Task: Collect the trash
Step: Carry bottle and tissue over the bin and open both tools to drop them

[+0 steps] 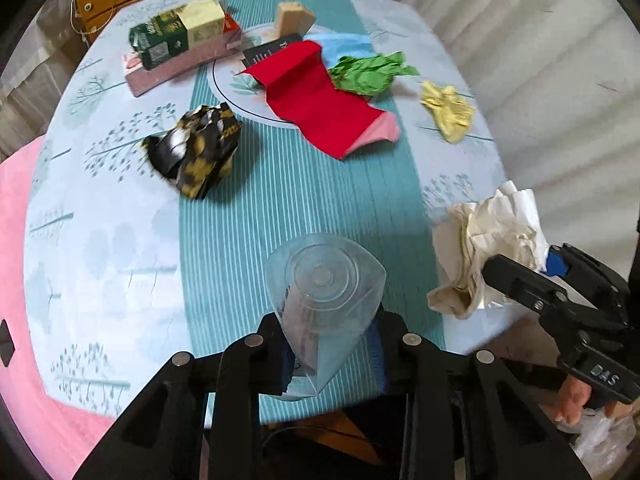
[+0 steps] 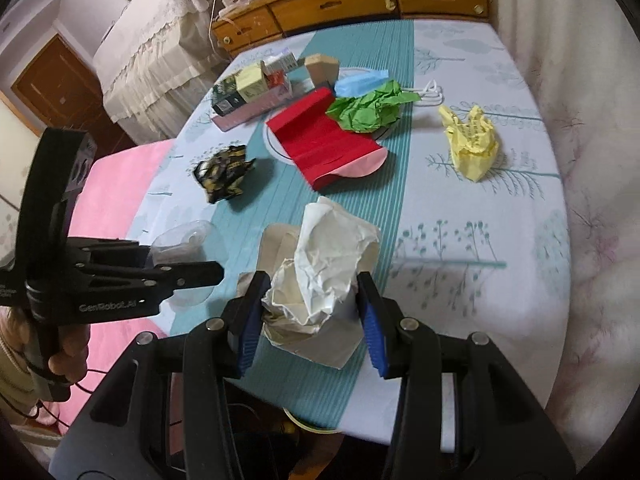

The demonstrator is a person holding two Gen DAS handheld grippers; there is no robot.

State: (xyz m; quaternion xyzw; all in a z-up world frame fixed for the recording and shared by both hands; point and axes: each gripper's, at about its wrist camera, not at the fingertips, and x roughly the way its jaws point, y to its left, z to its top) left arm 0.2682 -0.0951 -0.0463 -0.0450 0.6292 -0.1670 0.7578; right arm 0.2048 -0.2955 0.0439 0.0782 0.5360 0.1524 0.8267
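My left gripper [image 1: 332,352] is shut on a clear plastic cup [image 1: 324,300], squeezed out of round between its fingers, base facing the camera, above the table's near edge. Just to its right, my right gripper [image 2: 312,320] is shut on a crumpled white paper wad [image 2: 320,276], its blue pads [image 2: 250,320] pressing both sides. The wad [image 1: 492,248] also shows in the left wrist view. Lying loose on the table are a black-and-gold wrapper [image 1: 196,148], a red folded sheet [image 1: 316,100], a green paper ball [image 1: 368,72] and a yellow paper ball [image 1: 448,110].
Several cartons [image 1: 180,36] sit on a pink box at the table's far left, with a blue face mask [image 2: 360,80] behind the green paper. Wooden drawers [image 2: 340,4] stand beyond the table [image 2: 460,240]. A pink surface [image 2: 116,184] lies left, a pale curtain right.
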